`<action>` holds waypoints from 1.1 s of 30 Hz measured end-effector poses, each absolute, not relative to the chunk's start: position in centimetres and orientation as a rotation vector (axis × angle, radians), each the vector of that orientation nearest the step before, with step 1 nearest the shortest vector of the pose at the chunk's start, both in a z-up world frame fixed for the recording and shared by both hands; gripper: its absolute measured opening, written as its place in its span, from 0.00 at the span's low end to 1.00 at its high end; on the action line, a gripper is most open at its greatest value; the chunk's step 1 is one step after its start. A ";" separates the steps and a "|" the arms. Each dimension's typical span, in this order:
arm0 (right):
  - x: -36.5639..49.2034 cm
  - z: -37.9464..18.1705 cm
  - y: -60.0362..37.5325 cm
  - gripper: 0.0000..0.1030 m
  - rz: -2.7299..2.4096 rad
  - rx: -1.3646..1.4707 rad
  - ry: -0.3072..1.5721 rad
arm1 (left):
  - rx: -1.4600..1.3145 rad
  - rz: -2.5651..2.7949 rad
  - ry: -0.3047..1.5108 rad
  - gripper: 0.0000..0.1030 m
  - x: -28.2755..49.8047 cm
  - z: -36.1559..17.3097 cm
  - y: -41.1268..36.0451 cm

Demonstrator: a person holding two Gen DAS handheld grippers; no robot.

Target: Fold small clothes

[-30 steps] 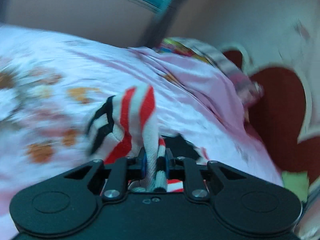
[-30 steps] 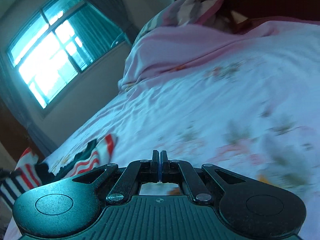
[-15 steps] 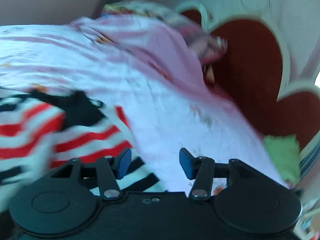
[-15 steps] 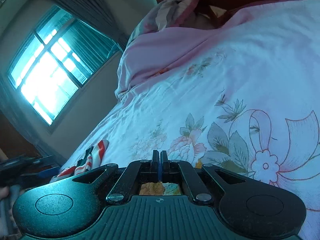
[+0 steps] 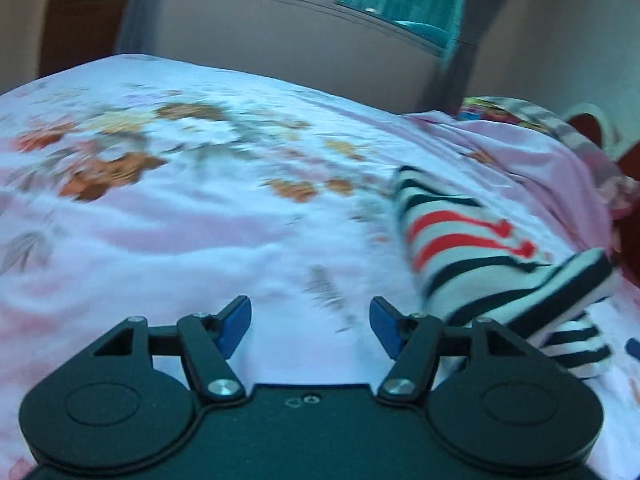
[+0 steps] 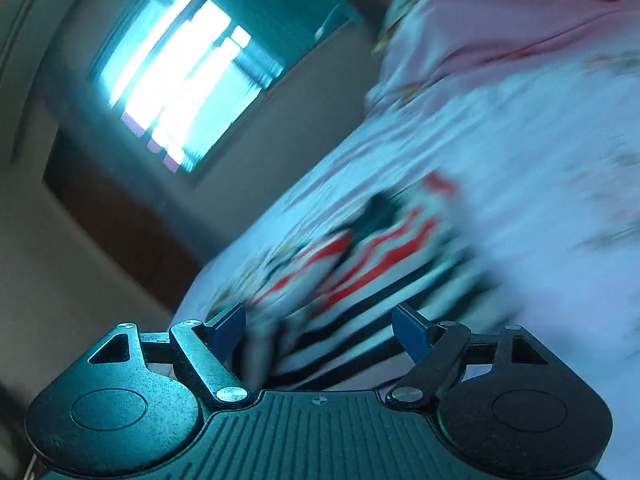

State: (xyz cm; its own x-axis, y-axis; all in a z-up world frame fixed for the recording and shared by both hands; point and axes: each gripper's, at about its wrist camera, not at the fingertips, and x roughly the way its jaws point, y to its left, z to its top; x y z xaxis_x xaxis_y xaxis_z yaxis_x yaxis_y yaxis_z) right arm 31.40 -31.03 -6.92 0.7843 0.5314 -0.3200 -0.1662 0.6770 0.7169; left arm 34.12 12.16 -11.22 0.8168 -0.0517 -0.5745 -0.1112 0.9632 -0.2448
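Observation:
A small striped garment (image 5: pixel 476 248), white with red and dark stripes, lies on the pink floral bedsheet (image 5: pixel 180 220). In the left wrist view it is to the right of my left gripper (image 5: pixel 310 320), which is open and empty over bare sheet. In the right wrist view the same garment (image 6: pixel 360 264) lies blurred straight ahead, its near edge between the spread fingers of my right gripper (image 6: pixel 318 326), which is open. I cannot tell whether the fingers touch the cloth.
A bunched pink quilt (image 5: pixel 532 152) and a patterned pillow (image 5: pixel 504 110) lie toward the dark red headboard (image 5: pixel 628 168). A window (image 6: pixel 176 80) and wall run along the far side of the bed.
My left gripper let go of the striped garment, opened and swung left off it. My right gripper opened and moved up to the garment, which now lies on the sheet.

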 end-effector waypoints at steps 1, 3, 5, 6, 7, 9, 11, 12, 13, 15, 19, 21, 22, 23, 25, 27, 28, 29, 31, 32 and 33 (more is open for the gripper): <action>31.8 -6.6 -29.2 0.77 0.430 0.720 0.569 | -0.255 0.067 0.619 0.61 34.1 -11.3 12.3; 32.8 -6.5 -26.5 0.77 0.449 0.739 0.630 | -0.218 0.138 0.631 0.63 34.4 -11.5 12.9; 33.7 -6.3 -24.8 0.77 0.458 0.783 0.666 | -0.198 0.137 0.632 0.70 34.0 -11.7 13.7; 34.2 -6.3 -24.0 0.83 0.455 0.808 0.693 | -0.201 0.127 0.640 0.70 33.7 -12.1 14.3; 34.9 -6.3 -23.2 0.88 0.445 0.835 0.722 | -0.208 0.110 0.645 0.71 33.6 -12.7 14.5; 36.3 -6.1 -21.6 0.88 0.411 0.834 0.759 | -0.208 0.089 0.625 0.72 33.3 -13.2 14.7; 38.3 -6.1 -20.5 0.88 0.313 0.795 0.803 | -0.218 0.078 0.618 0.74 33.2 -13.4 14.8; 39.4 -6.5 -20.2 0.88 0.281 0.787 0.833 | -0.223 0.074 0.618 0.75 33.1 -13.4 14.8; 40.6 -7.1 -20.2 0.88 0.256 0.793 0.871 | -0.224 0.070 0.616 0.76 33.1 -13.4 14.8; 41.7 -7.8 -20.3 0.31 0.268 0.755 0.870 | -0.224 0.063 0.611 0.78 32.8 -13.5 14.7; 41.7 -5.6 -19.6 0.20 0.356 0.460 0.745 | -0.232 0.052 0.607 0.80 32.8 -13.7 14.7; 40.0 -3.0 -19.4 0.20 0.443 0.325 0.598 | -0.230 0.051 0.607 0.80 32.8 -13.8 14.7; 39.1 -2.0 -20.0 0.20 0.473 0.292 0.529 | -0.228 0.053 0.609 0.80 32.8 -13.8 14.6; 38.3 -1.6 -20.7 0.19 0.475 0.285 0.487 | -0.224 0.053 0.610 0.80 32.9 -13.7 14.6; 37.3 -2.2 -24.2 0.19 0.417 0.314 0.444 | -0.208 0.055 0.614 0.83 33.0 -13.7 14.3; 37.1 -4.6 -28.2 0.19 0.335 0.392 0.448 | -0.181 0.056 0.621 0.84 33.2 -13.7 13.9; 37.6 -6.9 -30.3 0.19 0.274 0.437 0.493 | -0.167 0.058 0.624 0.85 33.3 -13.8 13.6; 38.2 -8.7 -31.8 0.19 0.230 0.481 0.537 | -0.151 0.063 0.629 0.85 33.4 -13.8 13.4; 39.3 -12.8 -34.5 0.19 0.206 0.623 0.636 | -0.124 0.072 0.638 0.86 33.5 -13.8 12.9; 39.0 -13.4 -35.2 0.19 0.223 0.669 0.606 | -0.117 0.074 0.641 0.86 33.6 -13.8 12.8; 38.7 -13.5 -35.4 0.20 0.226 0.683 0.593 | -0.114 0.076 0.645 0.86 33.6 -13.7 12.8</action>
